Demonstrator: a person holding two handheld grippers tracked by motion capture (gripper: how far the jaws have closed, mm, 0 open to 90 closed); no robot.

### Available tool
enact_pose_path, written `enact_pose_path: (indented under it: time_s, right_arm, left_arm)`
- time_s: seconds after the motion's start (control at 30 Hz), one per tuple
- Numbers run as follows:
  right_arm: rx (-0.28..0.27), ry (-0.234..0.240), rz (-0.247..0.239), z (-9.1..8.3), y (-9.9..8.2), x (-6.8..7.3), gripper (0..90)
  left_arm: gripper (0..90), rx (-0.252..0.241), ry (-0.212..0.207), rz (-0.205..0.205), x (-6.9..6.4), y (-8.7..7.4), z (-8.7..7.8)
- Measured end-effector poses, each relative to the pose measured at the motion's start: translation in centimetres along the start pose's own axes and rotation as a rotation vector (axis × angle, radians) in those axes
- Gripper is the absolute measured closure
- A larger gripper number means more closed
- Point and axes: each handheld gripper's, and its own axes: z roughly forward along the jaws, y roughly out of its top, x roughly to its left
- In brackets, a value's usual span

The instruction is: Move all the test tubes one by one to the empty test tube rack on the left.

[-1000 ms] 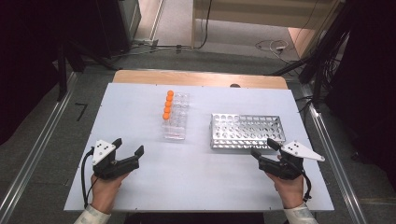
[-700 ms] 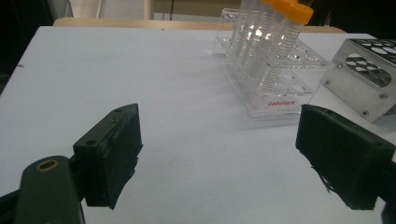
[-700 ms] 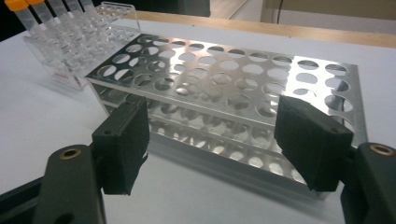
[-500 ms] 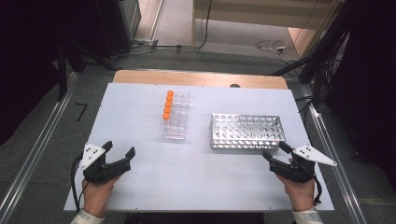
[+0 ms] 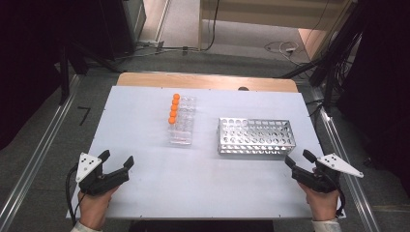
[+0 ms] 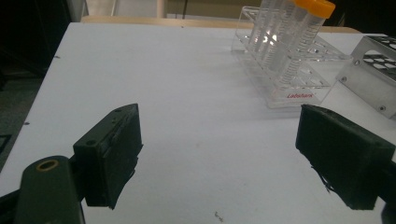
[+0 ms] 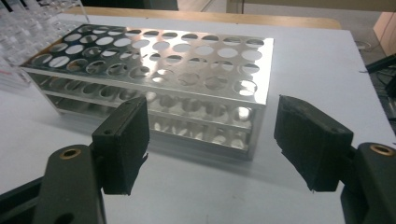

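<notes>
Your left claw (image 5: 116,163) gaped empty | right claw (image 5: 300,158) gaped empty | clear rack (image 6: 292,79) read "Labshark" | metal rack (image 7: 154,74) bore no label.

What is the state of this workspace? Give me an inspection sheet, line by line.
Surface: white table top, a few small specks, otherwise bare.
Job's things: clear rack holding orange-capped tubes in one row; metal rack beside it, its holes empty.
Clutter: nothing seen.
Grippers: left gripper near the front left corner, jaws open and empty; right gripper near the front right corner, jaws open and empty, facing the metal rack.
Cables: one trails from each gripper; more lie on the floor beyond the table.
Surroundings: grey floor, metal rails at both sides, dark equipment behind.
</notes>
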Motion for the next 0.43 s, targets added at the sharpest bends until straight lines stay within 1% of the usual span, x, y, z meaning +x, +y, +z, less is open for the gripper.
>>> enact_pose_path:
  time_s: [0.23,0.37,0.4,0.43]
  right_arm:
    - [0.01,-0.032,0.022,-0.3,-0.6,-1.2,25.1]
    - [0.025,-0.056,0.036,-0.3,-1.0,-1.9,25.1]
    - [0.028,-0.061,0.038,-0.2,-1.2,-2.3,24.7]
    - [0.038,-0.063,0.047,-0.2,-1.3,-2.5,23.9]
  left_arm:
    - [14.2,0.007,0.014,-0.001,0.4,-0.3,-0.4]
    - [14.2,0.018,0.017,-0.011,0.7,-0.7,-0.4]
    - [14.2,0.023,0.018,-0.008,0.7,-0.8,-0.4]
    - [14.1,0.028,0.018,-0.01,0.8,-0.9,-0.4]
